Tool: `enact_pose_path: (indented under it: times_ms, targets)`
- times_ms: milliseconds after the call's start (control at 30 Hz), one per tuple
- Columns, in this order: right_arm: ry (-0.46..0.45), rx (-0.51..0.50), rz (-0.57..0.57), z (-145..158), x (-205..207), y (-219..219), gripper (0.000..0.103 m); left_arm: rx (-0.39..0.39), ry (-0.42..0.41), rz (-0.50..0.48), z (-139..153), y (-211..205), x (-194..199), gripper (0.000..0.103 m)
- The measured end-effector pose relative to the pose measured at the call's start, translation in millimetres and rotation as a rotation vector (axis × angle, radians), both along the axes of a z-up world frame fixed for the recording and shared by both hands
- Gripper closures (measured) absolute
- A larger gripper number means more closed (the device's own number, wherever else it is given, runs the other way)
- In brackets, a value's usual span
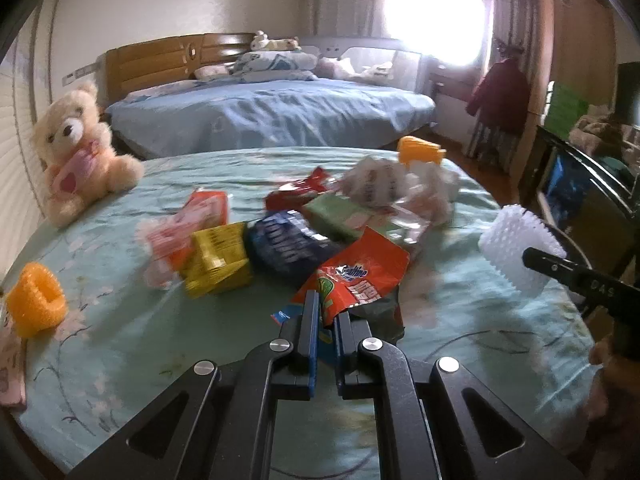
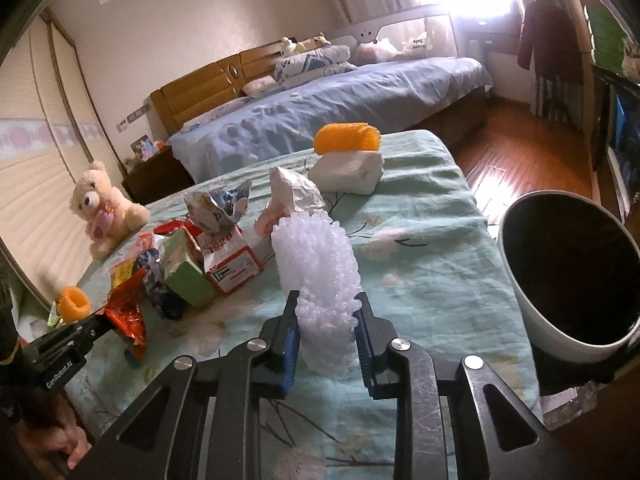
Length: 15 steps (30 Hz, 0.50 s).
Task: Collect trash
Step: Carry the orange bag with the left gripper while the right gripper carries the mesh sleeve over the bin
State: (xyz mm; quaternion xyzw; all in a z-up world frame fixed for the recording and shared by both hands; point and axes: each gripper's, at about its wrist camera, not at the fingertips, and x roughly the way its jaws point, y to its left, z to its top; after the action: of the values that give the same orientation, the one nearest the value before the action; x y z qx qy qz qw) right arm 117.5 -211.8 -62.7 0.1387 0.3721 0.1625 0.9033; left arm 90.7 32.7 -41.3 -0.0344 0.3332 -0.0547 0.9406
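Right gripper (image 2: 326, 322) clamps white foam net (image 2: 316, 264); bin (image 2: 532, 320) sits just to its right, nearer this hand. Left gripper (image 1: 326, 312) pinches red wrapper (image 1: 360, 276) over the table (image 1: 120, 320).

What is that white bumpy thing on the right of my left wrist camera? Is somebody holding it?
Observer: It's a white foam net sleeve. The right gripper is shut on it, with one pad on each side.
Operator: Where can the trash go? I can't see a bin.
Observer: A white bin with a dark inside stands close by on that gripper's right.
Operator: What's under the orange thing far away?
Observer: The orange foam net sits on top of a white block.
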Motion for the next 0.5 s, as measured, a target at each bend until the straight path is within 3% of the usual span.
enact_pose_path:
  times_ms: [500]
  targets:
    - [0.003,0.013,-0.090,2,-11,-54,0.078,0.003,0.011,-0.156,12,-57,10,0.098]
